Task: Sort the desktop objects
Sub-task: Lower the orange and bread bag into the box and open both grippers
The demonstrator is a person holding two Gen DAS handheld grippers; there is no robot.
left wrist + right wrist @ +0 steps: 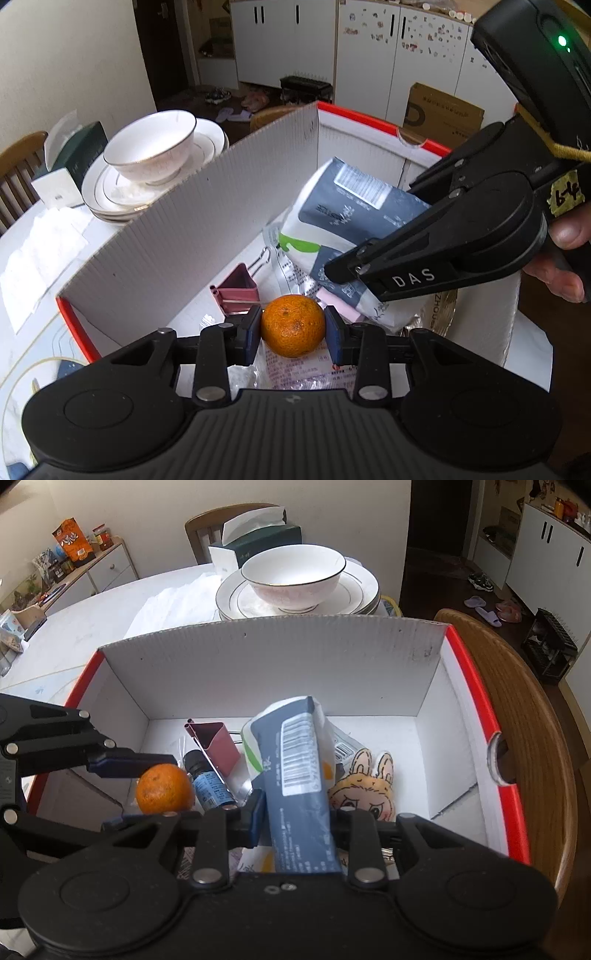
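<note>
Both tools hang over the open cardboard box (pixel 258 672) with its red rim; the left gripper (pixel 293 326) pinches a small orange (pixel 293 325) between its 2 blue pads, held just above the litter on the box floor; the right gripper (pixel 297 814) is clamped on a blue-and-white packet (pixel 295 760), which tilts up toward 12 o'clock. In the right wrist view, a dark red binder clip (pixel 218 746) lies at 11 o'clock of the packet, a small blue-labelled bottle (pixel 208 786) at 9 o'clock and a rabbit-eared plush face (pixel 364 790) at 3 o'clock; beyond the box, at 12 o'clock, a white bowl (pixel 293 576) sits on stacked plates (pixel 354 590).
</note>
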